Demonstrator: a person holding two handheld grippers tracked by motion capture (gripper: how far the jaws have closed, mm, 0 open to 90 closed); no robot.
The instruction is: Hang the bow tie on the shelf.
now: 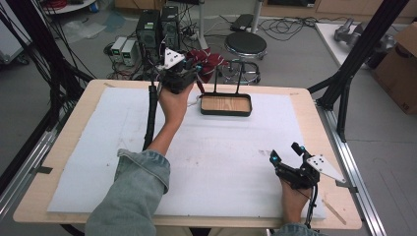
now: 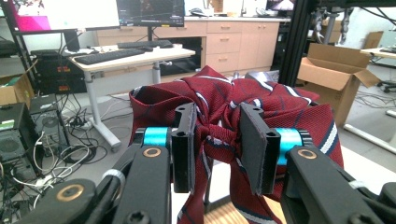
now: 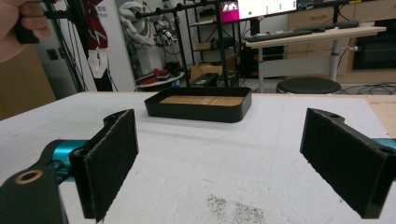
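A dark red tie with white stripes (image 1: 210, 59) (image 2: 219, 95) hangs bunched in the air beyond the table's far edge. My left gripper (image 1: 193, 68) (image 2: 217, 149) is shut on a fold of it, with the fabric pinched between the two pads. Just right of that hand, a black tray with a wooden floor (image 1: 226, 113) (image 3: 196, 112) sits on the mat, and two thin black posts (image 1: 238, 78) rise behind it. My right gripper (image 1: 285, 153) (image 3: 224, 163) rests low at the near right of the table, open wide with nothing between its fingers.
A white foam mat (image 1: 221, 162) covers most of the wooden table. Black frame struts (image 1: 354, 59) stand at the right corner. On the floor behind are a round stool (image 1: 245, 45) and computer towers (image 1: 157, 29). A cardboard box (image 1: 401, 64) sits far right.
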